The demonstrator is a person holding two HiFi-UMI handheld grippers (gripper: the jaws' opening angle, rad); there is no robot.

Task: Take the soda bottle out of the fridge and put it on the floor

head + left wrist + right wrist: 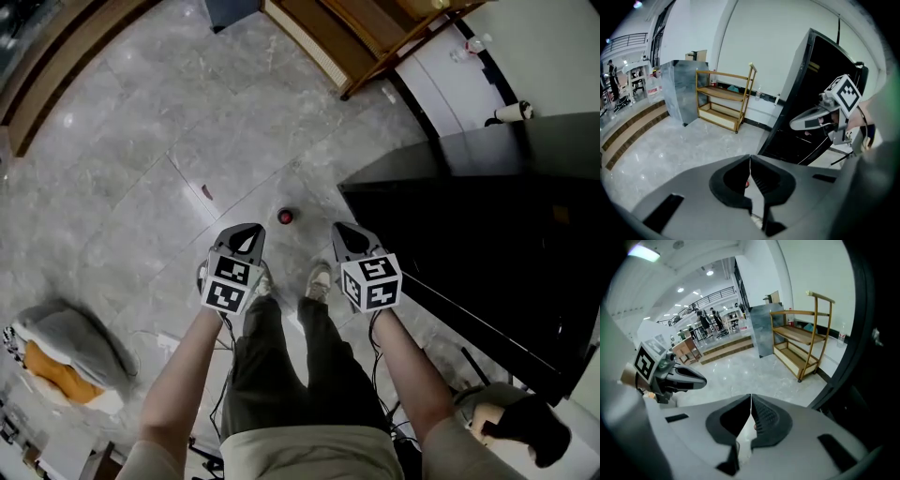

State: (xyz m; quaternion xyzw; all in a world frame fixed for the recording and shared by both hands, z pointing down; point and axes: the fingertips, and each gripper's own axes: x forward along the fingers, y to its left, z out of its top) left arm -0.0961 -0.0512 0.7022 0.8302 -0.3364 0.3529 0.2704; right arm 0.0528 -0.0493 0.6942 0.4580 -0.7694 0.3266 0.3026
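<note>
From above in the head view, the soda bottle (285, 217) shows as a red cap and stands on the grey floor just ahead of the person's shoes. My left gripper (251, 231) and right gripper (343, 231) are held side by side well above the bottle, one on either side of it, touching nothing. In the left gripper view the left gripper (750, 157) has its jaws together with nothing held, and a red speck of the bottle (746, 184) shows below the tips. The right gripper (751, 397) is likewise shut and empty. The black fridge (487, 206) stands at the right.
A wooden shelf rack (361, 37) stands against the far wall, with a grey metal cabinet (682, 89) beside it. Wooden steps (628, 136) run along the left. A grey-and-orange cushion (66, 361) lies at the lower left. Cables and a dark bag (530, 427) lie near the feet.
</note>
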